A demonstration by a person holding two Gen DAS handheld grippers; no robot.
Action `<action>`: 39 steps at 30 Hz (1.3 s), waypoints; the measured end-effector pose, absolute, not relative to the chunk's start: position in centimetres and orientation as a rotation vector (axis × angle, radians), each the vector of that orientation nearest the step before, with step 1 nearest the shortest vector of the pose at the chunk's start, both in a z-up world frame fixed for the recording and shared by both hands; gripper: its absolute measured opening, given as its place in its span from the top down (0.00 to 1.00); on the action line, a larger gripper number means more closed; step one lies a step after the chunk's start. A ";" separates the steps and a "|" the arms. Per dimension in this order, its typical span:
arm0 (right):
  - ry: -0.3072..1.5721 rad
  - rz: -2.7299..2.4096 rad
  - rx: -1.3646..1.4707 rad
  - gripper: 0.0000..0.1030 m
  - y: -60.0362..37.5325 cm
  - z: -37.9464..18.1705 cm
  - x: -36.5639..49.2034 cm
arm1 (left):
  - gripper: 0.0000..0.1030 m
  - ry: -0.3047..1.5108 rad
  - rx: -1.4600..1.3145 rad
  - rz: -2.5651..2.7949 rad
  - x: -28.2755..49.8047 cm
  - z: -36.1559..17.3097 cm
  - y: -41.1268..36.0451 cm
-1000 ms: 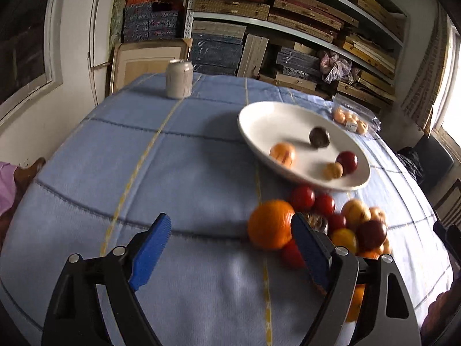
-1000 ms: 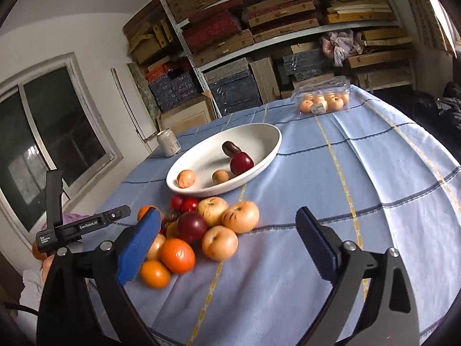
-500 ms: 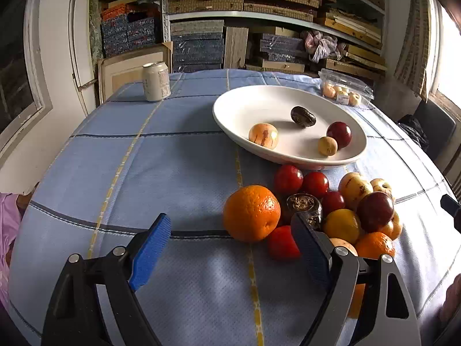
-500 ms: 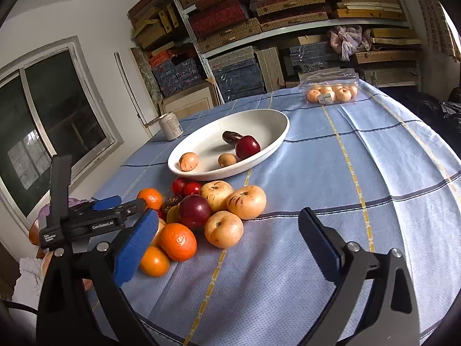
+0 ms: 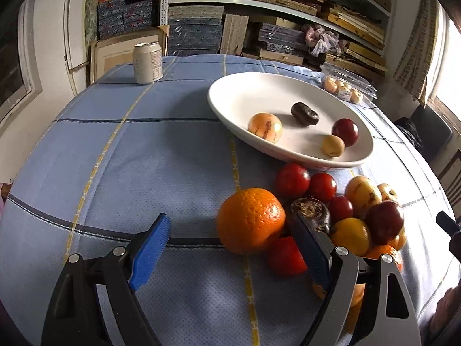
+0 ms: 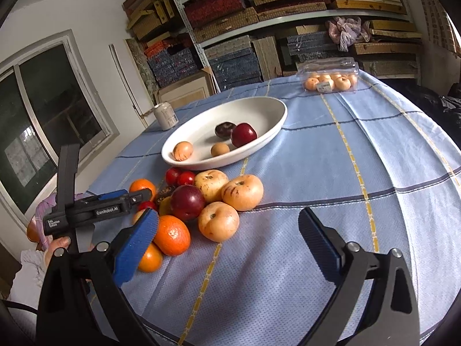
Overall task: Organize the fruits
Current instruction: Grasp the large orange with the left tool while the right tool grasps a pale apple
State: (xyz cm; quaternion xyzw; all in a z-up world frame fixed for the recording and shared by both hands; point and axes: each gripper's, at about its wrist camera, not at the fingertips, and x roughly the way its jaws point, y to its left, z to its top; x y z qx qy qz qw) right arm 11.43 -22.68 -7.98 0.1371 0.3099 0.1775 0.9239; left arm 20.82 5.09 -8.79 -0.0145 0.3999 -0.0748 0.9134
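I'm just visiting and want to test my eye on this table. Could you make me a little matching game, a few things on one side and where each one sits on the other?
Things:
1. dark red plum
2. large orange
3. drink can
4. clear plastic box of small fruit

Places:
A. at the far edge of the table, beyond the dish, closed
B. standing upright alone near the table's far left corner
C. inside the white oval dish
D. on the cloth, between the left gripper's open fingers

Pairs: 1-C, 2-D, 3-B, 4-A
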 end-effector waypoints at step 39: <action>0.847 0.346 0.067 0.45 -17.5 -10.7 16.9 | 0.54 0.830 -0.023 -0.196 21.0 -9.0 4.5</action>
